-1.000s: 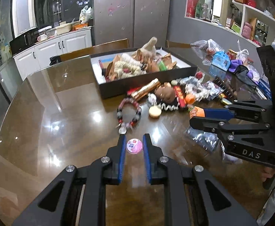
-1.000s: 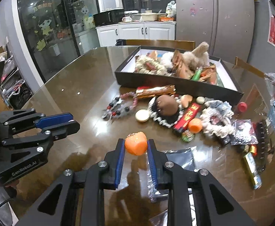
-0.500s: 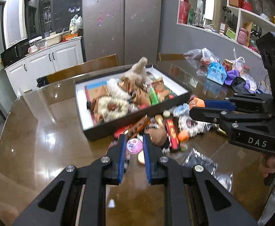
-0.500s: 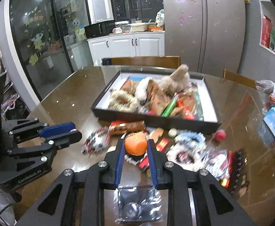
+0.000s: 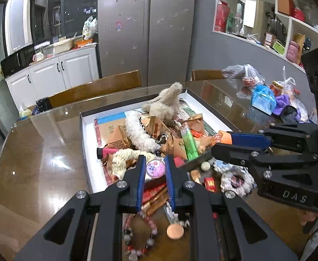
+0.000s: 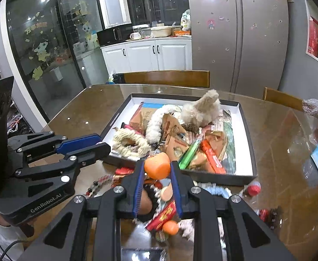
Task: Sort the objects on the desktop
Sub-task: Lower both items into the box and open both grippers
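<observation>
Left gripper point(image 5: 155, 168) clamps a flat round pink badge point(image 5: 155, 168); right gripper point(image 6: 156, 169) clamps a smooth orange plastic piece point(image 6: 157, 168). Both hang over the near edge of the black, white-lined tray point(image 6: 249, 152) piled with plush and wrappers on the glossy brown surface point(image 5: 39, 163).

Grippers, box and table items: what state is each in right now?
Left gripper: shut on pink round tin, above the box's near edge.
Right gripper: shut on orange toy, near the box's front wall.
Box: open, piled with items.
Plush toy: on top of the pile.
Bead bracelet: on the table, outside the box.
</observation>
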